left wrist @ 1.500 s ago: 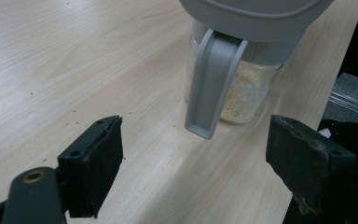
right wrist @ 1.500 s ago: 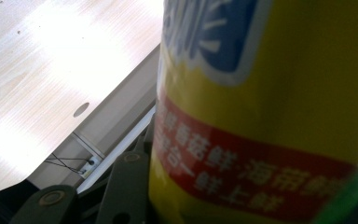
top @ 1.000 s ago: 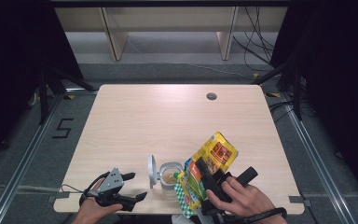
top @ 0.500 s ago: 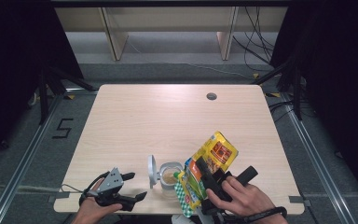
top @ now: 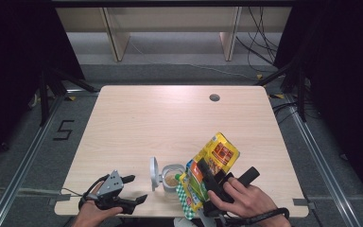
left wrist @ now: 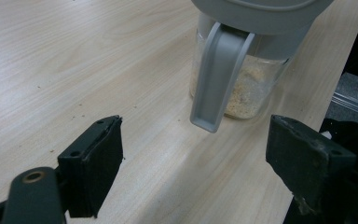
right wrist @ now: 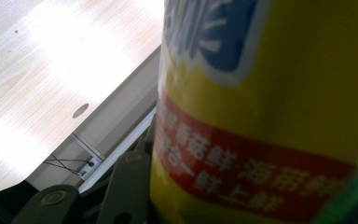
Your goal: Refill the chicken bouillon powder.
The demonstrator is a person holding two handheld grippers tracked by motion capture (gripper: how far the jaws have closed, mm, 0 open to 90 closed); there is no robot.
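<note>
The right claw (top: 207,177) pinches a yellow packet (top: 212,163) and holds it tilted, its lower green end next to the open mouth of a small clear jar (top: 172,177) near the front edge of the table (top: 170,123). The jar holds a shallow layer of pale crumbs, and its grey lid (top: 154,173) stands flipped up on the left side. In the right gripper view the packet's printed face (right wrist: 270,116) crowds the lens, so how firmly the jaws bite cannot be judged.

The left claw (top: 131,189) rests on the table left of the jar, spread wide and holding nothing; in the left gripper view the jar (left wrist: 242,88) stands ahead of its 2 jaws, untouched.

Risks, as I judge them:
- The jar is light and unsteadied; a nudge from the packet could tip it or push it toward the near edge.
- If the packet is open, contents could miss the narrow mouth and scatter.
- The upright lid could get knocked.
</note>
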